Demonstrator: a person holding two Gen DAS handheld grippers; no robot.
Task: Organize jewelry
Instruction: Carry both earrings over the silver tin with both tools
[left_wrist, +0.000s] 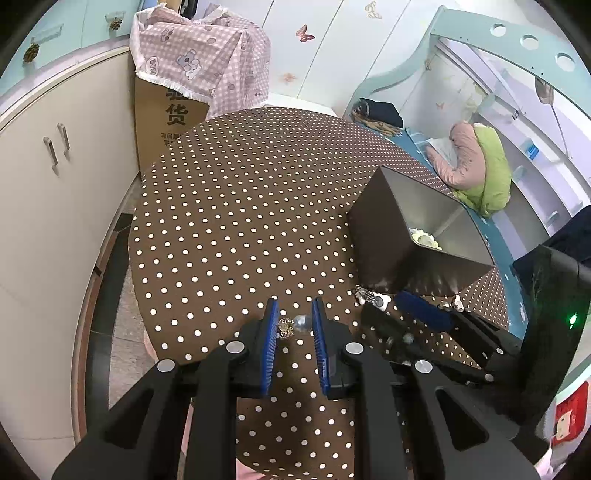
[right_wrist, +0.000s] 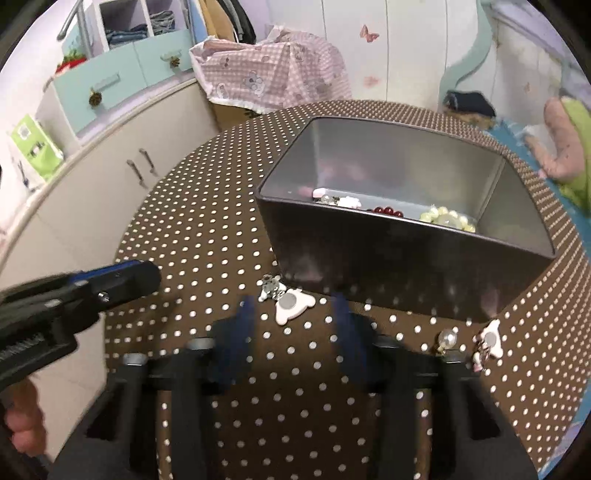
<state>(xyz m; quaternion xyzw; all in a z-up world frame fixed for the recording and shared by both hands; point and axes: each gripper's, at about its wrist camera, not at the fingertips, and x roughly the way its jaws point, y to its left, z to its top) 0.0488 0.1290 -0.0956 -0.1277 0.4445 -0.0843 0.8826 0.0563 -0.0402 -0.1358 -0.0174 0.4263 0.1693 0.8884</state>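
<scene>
place: home bedroom | cues: bunk bed (left_wrist: 461, 48); butterfly-stickered wardrobe (left_wrist: 332, 44); polka-dot table (left_wrist: 240, 221); cabinet (left_wrist: 55, 177)

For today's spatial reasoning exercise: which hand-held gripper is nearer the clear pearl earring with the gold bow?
Left. The left hand-held gripper is open around the clear pearl earring with the gold bow, which lies between its blue fingers. The right hand-held gripper sits off to the side, by the dark metal tin.

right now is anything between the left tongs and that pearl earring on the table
Nothing visible. The pearl earring already lies between the open fingers of the left tongs on the dotted tablecloth. The tin box stands off to the right.
</scene>
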